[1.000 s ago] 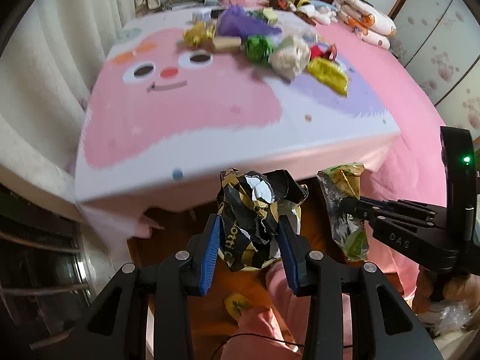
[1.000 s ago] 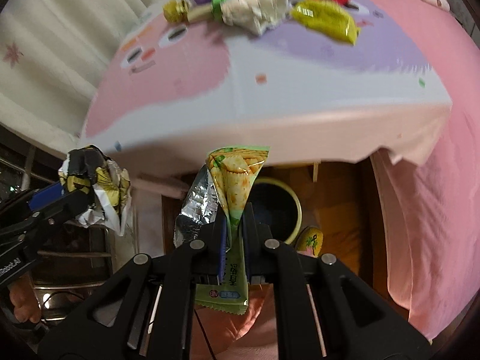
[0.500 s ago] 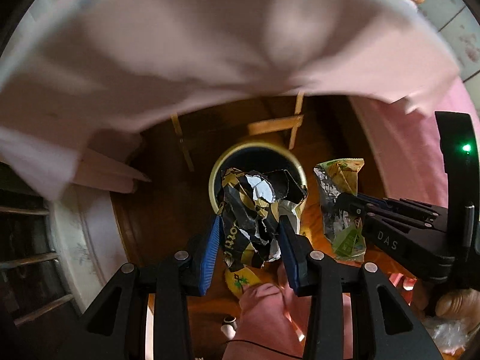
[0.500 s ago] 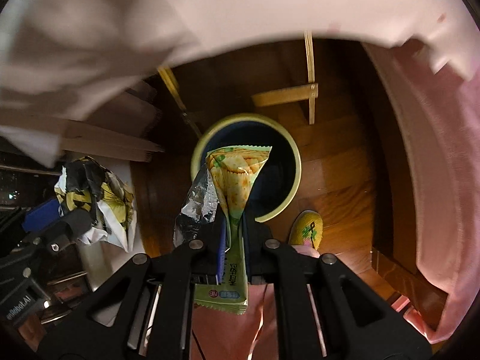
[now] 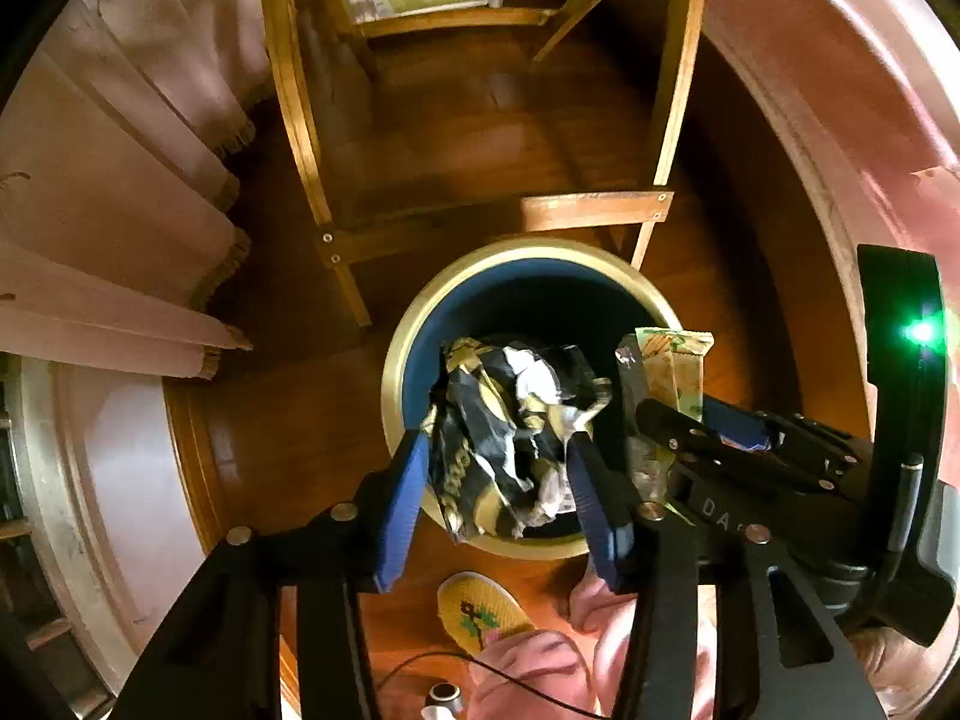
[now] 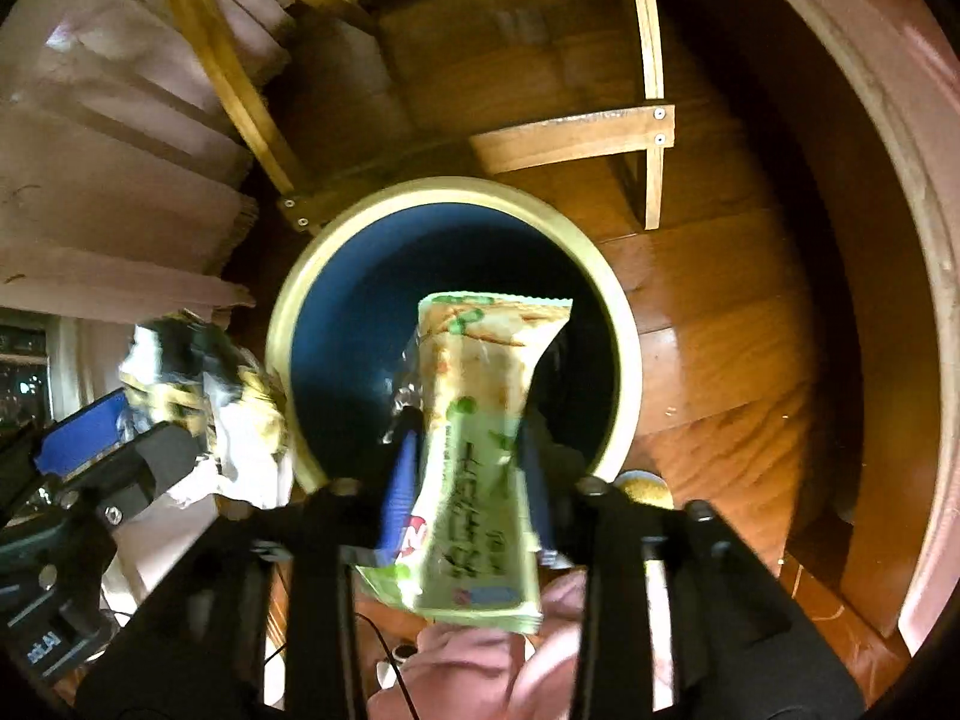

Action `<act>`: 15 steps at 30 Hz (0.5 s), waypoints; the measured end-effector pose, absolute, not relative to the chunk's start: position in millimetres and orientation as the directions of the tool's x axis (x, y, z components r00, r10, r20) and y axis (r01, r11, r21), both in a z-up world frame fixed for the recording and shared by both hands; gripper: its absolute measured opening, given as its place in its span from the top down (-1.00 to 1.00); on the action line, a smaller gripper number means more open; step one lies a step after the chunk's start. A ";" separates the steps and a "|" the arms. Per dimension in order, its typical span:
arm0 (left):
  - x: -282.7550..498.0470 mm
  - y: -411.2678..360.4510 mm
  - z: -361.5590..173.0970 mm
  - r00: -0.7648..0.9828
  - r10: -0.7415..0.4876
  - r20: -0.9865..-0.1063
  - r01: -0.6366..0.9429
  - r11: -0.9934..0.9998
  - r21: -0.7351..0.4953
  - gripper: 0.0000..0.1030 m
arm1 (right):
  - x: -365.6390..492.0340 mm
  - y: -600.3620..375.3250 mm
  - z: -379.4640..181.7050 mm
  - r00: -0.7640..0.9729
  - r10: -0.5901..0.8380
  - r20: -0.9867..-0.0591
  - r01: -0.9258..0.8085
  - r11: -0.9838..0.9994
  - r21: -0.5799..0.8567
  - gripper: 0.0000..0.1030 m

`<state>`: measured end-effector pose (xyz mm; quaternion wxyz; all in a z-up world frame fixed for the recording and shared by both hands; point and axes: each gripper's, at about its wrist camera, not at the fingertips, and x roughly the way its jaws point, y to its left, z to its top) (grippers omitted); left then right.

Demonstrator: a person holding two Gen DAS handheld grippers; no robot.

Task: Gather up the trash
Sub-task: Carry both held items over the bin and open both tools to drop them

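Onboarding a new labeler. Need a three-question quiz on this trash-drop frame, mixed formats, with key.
1. True or false: the left gripper holds a crumpled black-and-gold wrapper.
2. Multiple choice: what lies between the right gripper's fingers? A) a green snack packet B) a spoon C) nothing
3. Short answer: what sits below both grippers on the wooden floor?

Key
1. True.
2. A, the green snack packet; the jaws look parted and the packet is blurred, so it may be slipping free.
3. A round bin, yellow rim, dark blue inside.
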<state>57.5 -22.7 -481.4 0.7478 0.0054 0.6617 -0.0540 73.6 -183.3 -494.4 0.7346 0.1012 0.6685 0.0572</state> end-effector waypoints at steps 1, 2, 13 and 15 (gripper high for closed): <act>58.6 -21.4 -484.7 0.116 -0.072 -0.991 0.087 0.994 -0.062 -0.08 | 75.3 -185.0 -499.5 0.101 0.225 -0.969 0.057 0.971 0.231 0.22; 60.9 -20.2 -487.6 0.117 -0.072 -0.991 0.086 0.994 -0.062 -0.24 | 76.6 -186.2 -503.7 0.102 0.233 -0.967 0.059 0.969 0.240 0.20; 61.1 -16.5 -442.3 0.168 -0.044 -0.985 0.087 0.996 -0.029 -0.61 | 86.9 -189.6 -486.8 0.119 0.263 -0.958 0.035 0.963 0.268 -0.16; 58.9 -14.9 -424.3 0.176 -0.046 -0.983 0.075 0.997 -0.033 -0.62 | 85.7 -187.0 -473.1 0.119 0.261 -0.958 0.028 0.964 0.266 -0.18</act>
